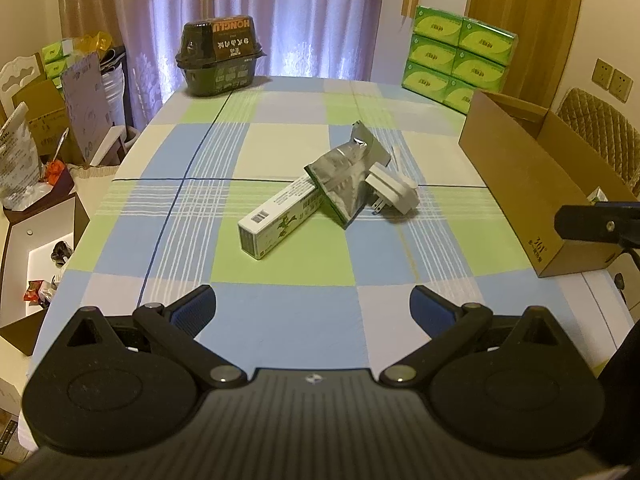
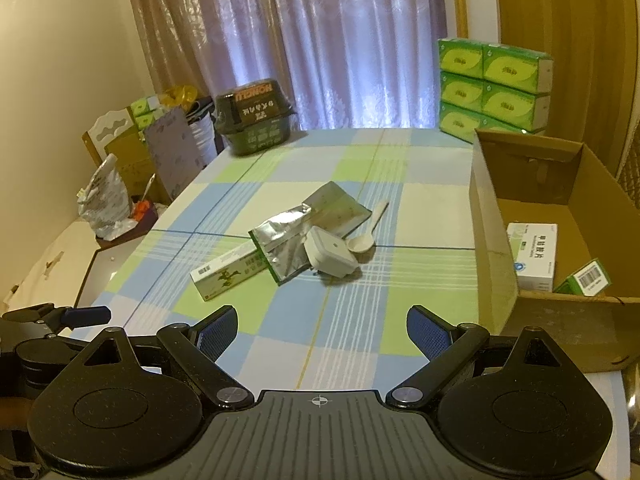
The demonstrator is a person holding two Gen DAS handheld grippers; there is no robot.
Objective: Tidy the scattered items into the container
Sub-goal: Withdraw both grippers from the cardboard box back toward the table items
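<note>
Right wrist view: both grippers' jaws released over crinkled foil pouch [image 2: 286, 240], rectangular cardboard box [image 2: 496, 280].

Left gripper [image 1: 313, 308] and right gripper [image 2: 322, 330] both gape wide, empty.

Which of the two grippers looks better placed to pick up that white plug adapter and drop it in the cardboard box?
Probably the right gripper. It is open and empty, the white plug adapter lies almost straight ahead of it, and the open brown cardboard box sits on its side. The left gripper, also open, is farther from the box.
</note>
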